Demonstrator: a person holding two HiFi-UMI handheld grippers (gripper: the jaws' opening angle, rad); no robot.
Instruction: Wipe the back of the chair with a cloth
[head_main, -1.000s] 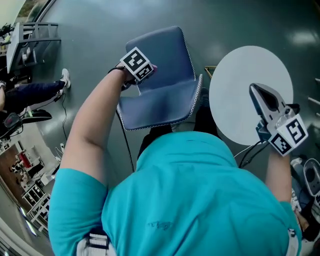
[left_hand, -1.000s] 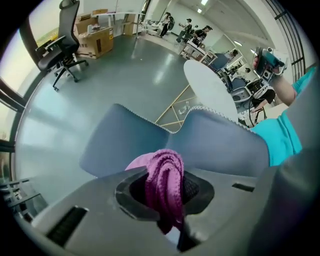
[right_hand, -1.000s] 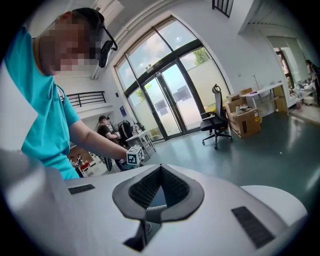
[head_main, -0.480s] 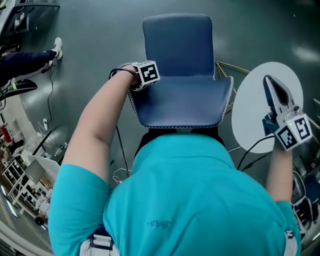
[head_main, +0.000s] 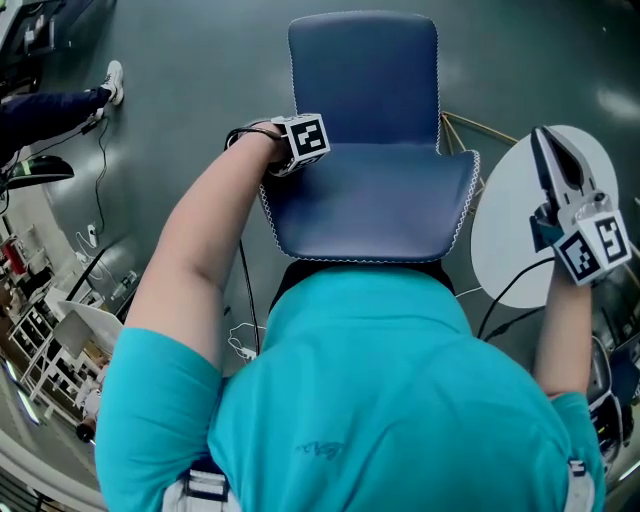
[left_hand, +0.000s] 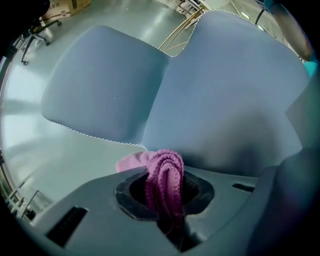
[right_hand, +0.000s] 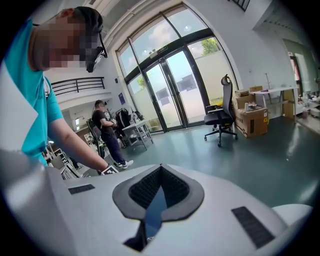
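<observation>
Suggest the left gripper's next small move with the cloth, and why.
Probably press the pink cloth onto the blue chair, then sweep toward its right edge. The left gripper is shut on the cloth at the chair's left edge; contact can't be confirmed. The right gripper, shut and empty, hangs over the white table, clear of that path.

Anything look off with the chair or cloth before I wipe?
Nothing stands out. The blue chair stands upright, upholstery intact. The pink cloth is bunched in the left gripper, beside the chair's edge. The right gripper is shut, empty, over the round table.
</observation>
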